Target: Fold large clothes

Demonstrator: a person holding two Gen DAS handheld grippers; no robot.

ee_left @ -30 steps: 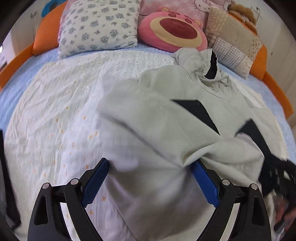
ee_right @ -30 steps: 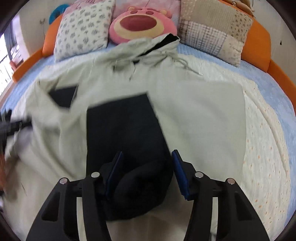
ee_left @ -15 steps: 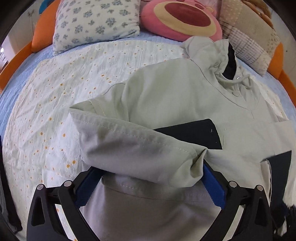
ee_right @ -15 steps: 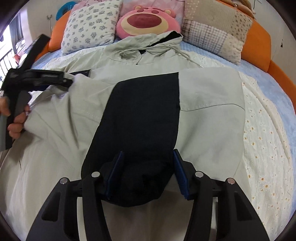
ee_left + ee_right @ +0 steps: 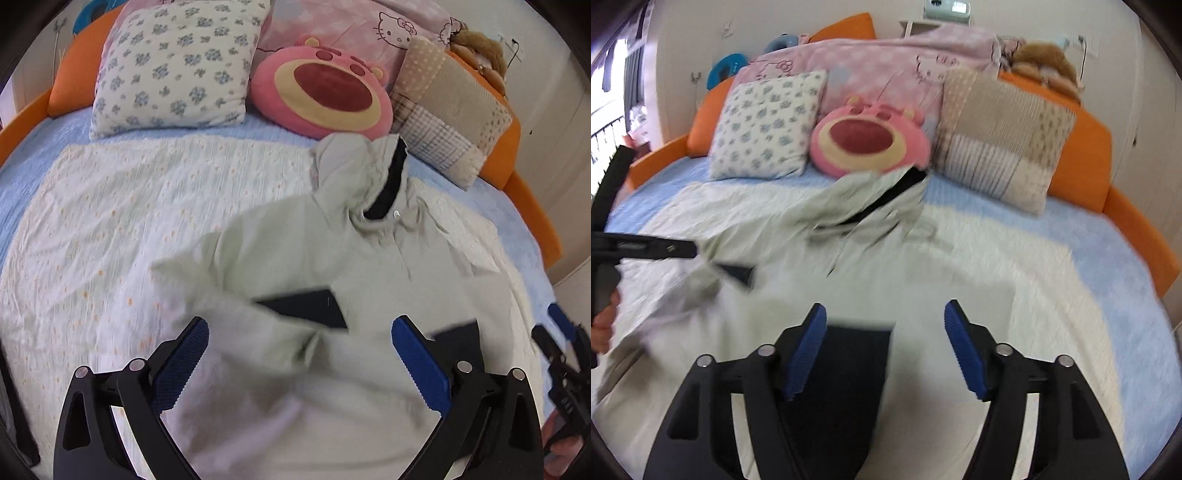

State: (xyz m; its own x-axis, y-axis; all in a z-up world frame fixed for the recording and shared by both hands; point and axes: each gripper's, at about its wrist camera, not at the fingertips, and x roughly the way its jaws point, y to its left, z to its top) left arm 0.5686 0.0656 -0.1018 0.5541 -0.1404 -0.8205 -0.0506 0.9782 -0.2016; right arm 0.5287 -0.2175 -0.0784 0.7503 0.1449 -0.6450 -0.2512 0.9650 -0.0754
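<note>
Over on the left, a floral pillow leans on the orange headboard, with a pink bear cushion beside it and a patchwork pillow further right. No boxes or baskets show here, only the bed carrying it all. The left hand-held gripper hangs with jaws spread wide, nothing pinched between the blue pads; a rumpled sleeve lies loose under it. The hoodie, pale green with black panels, sprawls face up across the bed's middle, hood up against the bear cushion. On the right, the right hand-held gripper is let go too, jaws apart above a black panel of the hoodie. The cloth is blurred, so the folds are hard to read.
</note>
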